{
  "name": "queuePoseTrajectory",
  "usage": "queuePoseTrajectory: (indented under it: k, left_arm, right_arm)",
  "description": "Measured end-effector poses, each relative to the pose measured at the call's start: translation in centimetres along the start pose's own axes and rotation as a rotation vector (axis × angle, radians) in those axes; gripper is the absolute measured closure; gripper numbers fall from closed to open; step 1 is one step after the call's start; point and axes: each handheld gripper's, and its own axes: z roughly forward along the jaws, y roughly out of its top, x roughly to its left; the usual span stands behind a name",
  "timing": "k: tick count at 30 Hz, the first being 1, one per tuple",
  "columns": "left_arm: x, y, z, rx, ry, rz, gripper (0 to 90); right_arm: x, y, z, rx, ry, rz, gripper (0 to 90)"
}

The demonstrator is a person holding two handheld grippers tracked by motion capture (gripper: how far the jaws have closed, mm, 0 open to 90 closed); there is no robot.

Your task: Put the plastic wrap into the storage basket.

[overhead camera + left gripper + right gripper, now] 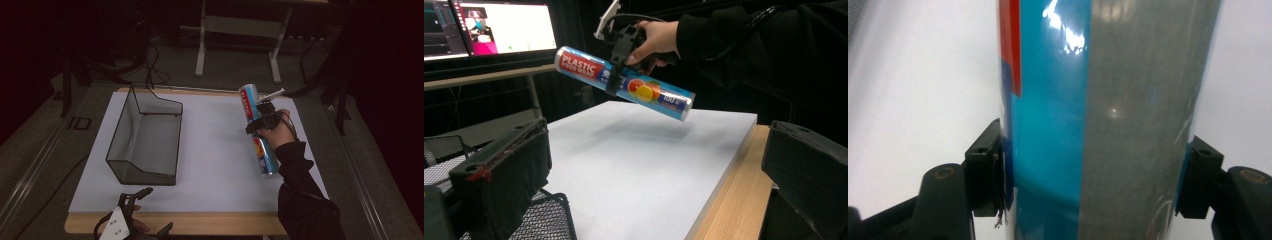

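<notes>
A blue roll of plastic food wrap (259, 131) with a red label hangs in the air over the right side of the white mat (210, 150). My right gripper (263, 120) is shut on the roll's middle; both jaws press its sides around the roll (1098, 120). From the left gripper view the roll (624, 82) tilts down to the right above the mat. My left gripper (150, 210) stands open at the table's front left edge, with nothing between its black jaws (649, 175).
A black wire-mesh basket (145, 135) stands on the mat's left half, just ahead of the left gripper. Its mesh rim (544, 215) lies below the left jaw. The wooden table edge (170, 222) runs along the front. Monitors (499, 25) glow beyond the table.
</notes>
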Motion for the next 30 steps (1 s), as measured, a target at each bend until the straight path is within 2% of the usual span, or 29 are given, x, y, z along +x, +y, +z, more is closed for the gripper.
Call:
queuePoseTrajectory:
  k: [4, 7, 8, 13, 15, 24, 25, 26, 27, 30]
  left_arm:
    - [0.0, 0.0, 0.1, -0.001, 0.000, 0.002, 0.2]
    - [-0.1, 0.0, 0.1, 0.001, -0.001, 0.002, 0.2]
    - [-0.1, 0.0, 0.1, 0.001, -0.001, 0.005, 0.2]
    - [-0.1, 0.0, -0.1, -0.004, 0.002, 0.004, 0.2]
    - [0.0, 0.0, -0.1, -0.003, 0.004, 0.003, 0.2]
    - [-0.2, 0.1, -0.2, -0.005, 0.008, 0.000, 0.2]
    - [-0.2, 0.1, -0.2, -0.005, 0.008, 0.000, 0.2]
    - [-0.2, 0.0, -0.2, 0.018, 0.027, 0.008, 0.2]
    - [-0.2, -0.1, -0.2, 0.020, 0.035, 0.011, 0.2]
    - [-0.4, -0.2, -0.1, 0.041, 0.063, 0.037, 0.2]
  right_arm:
    - [1.1, 0.7, -0.9, -0.033, 0.021, -0.003, 31.8]
    - [1.4, 0.9, -1.2, -0.037, 0.025, -0.006, 31.8]
    - [2.3, 1.6, -2.0, -0.061, 0.054, -0.005, 31.8]
    - [3.3, 2.2, -2.6, -0.077, 0.070, -0.009, 31.8]
    - [4.5, 3.0, -3.1, -0.095, 0.076, -0.019, 31.8]
    - [8.1, 4.9, -4.4, -0.148, 0.103, -0.041, 31.8]
    - [8.1, 4.9, -4.4, -0.148, 0.103, -0.041, 31.8]
    - [8.5, 5.1, -4.5, -0.150, 0.108, -0.039, 31.8]
    - [9.3, 5.5, -4.7, -0.164, 0.124, -0.043, 31.8]
    - [10.7, 6.0, -4.9, -0.177, 0.130, -0.050, 31.8]
